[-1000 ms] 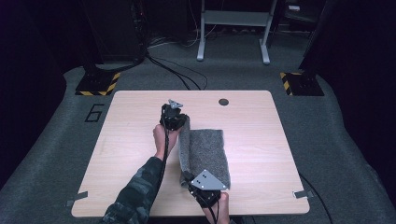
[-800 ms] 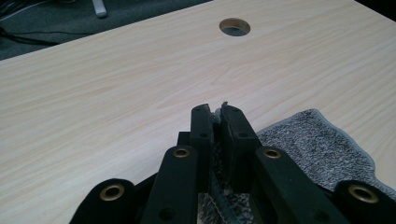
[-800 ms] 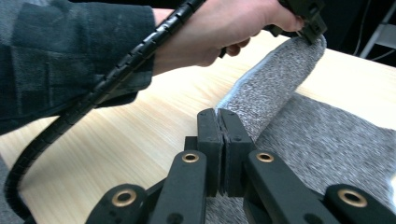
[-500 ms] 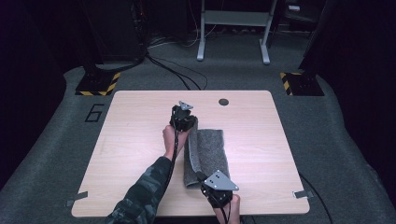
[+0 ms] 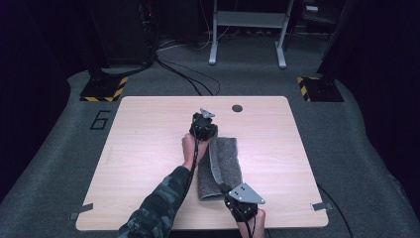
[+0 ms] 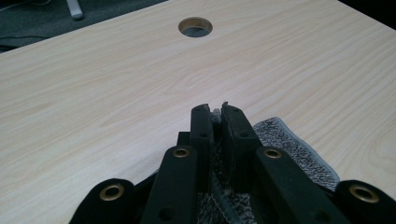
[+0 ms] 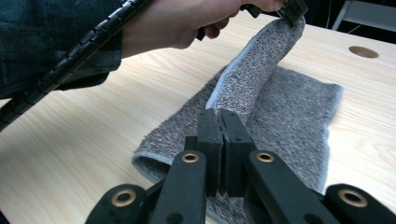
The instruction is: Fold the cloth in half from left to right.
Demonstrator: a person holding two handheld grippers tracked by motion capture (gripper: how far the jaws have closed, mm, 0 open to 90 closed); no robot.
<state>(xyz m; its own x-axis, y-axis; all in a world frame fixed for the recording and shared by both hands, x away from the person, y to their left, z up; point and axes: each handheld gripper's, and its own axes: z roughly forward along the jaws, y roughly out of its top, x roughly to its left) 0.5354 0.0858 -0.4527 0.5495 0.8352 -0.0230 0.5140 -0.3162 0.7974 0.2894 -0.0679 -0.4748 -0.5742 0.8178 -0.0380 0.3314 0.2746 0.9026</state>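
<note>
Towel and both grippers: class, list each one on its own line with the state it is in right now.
Towel: partly folded, one long edge lifted off the table and carried over the rest.
Left gripper: shut on the towel's far corner.
Right gripper: shut on the towel's near corner.

Grey carpet floor, dark surroundings, a metal frame behind.

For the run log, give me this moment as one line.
work: folding grey towel | left gripper: shut on far corner | right gripper: shut on near corner | edge lifted above table
</note>
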